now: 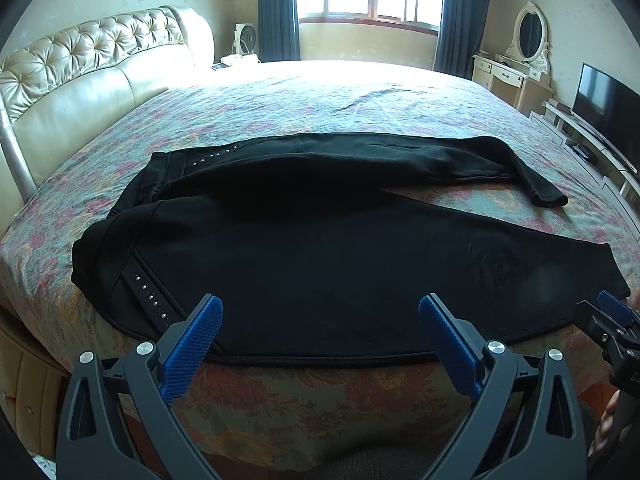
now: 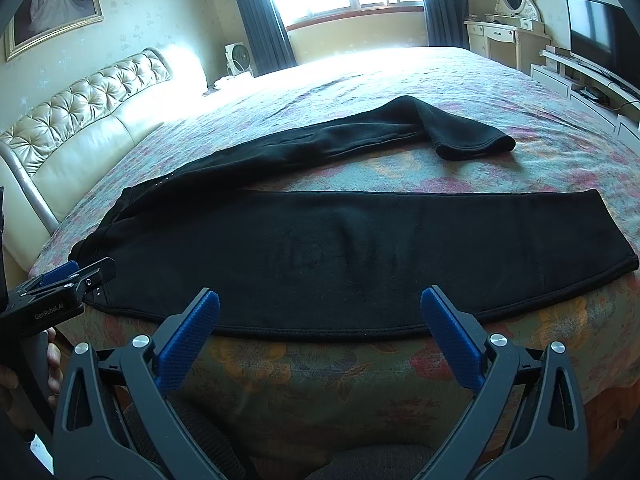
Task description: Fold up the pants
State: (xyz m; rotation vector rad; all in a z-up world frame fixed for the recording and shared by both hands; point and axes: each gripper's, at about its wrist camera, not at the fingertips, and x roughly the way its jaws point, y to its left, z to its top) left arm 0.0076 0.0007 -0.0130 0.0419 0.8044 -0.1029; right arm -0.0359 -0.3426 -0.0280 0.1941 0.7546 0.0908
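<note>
Just ahead of both sets of fingertips lie the black pants on the bed; left gripper and right gripper hover level, fingers spread wide, holding nothing.

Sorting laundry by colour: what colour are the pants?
Black pants, small silver studs near the waist; best in the left wrist view.

— What can't you see from here?
— My black right gripper is cut off by the left view's edge, so I can't judge its jaws there.
— Else?
— The flat black television screen is cropped.
</note>
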